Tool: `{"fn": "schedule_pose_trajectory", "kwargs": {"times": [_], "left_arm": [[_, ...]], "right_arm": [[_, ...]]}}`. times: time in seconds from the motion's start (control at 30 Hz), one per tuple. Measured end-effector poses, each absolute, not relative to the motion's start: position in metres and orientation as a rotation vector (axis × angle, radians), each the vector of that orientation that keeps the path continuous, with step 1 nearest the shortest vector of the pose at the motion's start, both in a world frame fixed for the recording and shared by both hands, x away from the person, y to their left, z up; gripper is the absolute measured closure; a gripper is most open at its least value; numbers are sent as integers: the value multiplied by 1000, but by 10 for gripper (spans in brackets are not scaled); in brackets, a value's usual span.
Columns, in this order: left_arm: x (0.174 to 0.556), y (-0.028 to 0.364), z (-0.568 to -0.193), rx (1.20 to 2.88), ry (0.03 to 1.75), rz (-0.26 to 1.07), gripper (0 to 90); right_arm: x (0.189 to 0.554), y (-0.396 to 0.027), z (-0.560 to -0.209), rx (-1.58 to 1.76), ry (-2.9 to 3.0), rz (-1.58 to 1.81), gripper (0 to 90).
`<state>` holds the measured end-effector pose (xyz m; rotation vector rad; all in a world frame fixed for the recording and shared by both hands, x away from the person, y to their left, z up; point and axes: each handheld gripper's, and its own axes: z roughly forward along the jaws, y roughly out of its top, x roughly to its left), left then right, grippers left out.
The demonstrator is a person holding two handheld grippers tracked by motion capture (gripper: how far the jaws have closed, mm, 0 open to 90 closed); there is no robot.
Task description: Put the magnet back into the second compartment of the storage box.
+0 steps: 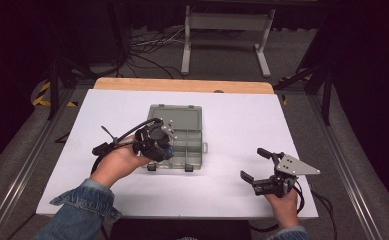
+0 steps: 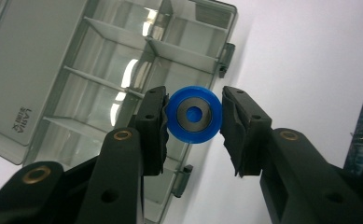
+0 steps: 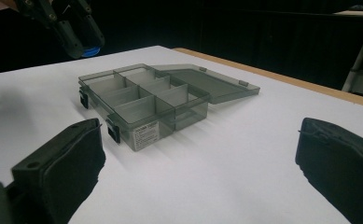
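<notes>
A blue ring with a dark metal centre (image 2: 193, 115) is pinched between the pads of my left gripper (image 2: 193, 122), which hangs above the open grey compartment box (image 1: 186, 142). In the high view my left gripper (image 1: 158, 142) covers the box's left half. From the right gripper view the blue ring (image 3: 91, 51) peeks out under the left gripper at the top left, over the box (image 3: 144, 100). The box's compartments look empty and its lid (image 3: 207, 84) lies flat behind it. My right gripper (image 1: 258, 164) rests open near the table's front right, holding nothing.
The white table top (image 1: 232, 120) has a wooden strip (image 1: 182, 85) along its far edge. Behind it stand a white frame (image 1: 227, 35) and loose cables on the floor. A denim sleeve (image 1: 82, 210) comes in at the bottom left.
</notes>
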<state>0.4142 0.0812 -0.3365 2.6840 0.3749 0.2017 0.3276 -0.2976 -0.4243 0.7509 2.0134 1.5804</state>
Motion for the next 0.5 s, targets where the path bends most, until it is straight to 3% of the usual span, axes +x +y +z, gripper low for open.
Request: {"fn": "schedule_pose_trajectory", "kwargs": {"times": [0.5], "left_arm": [[449, 87, -341, 2663, 489, 208, 622]], "right_arm": [[328, -298, -425, 753, 2019, 1581, 15]]}}
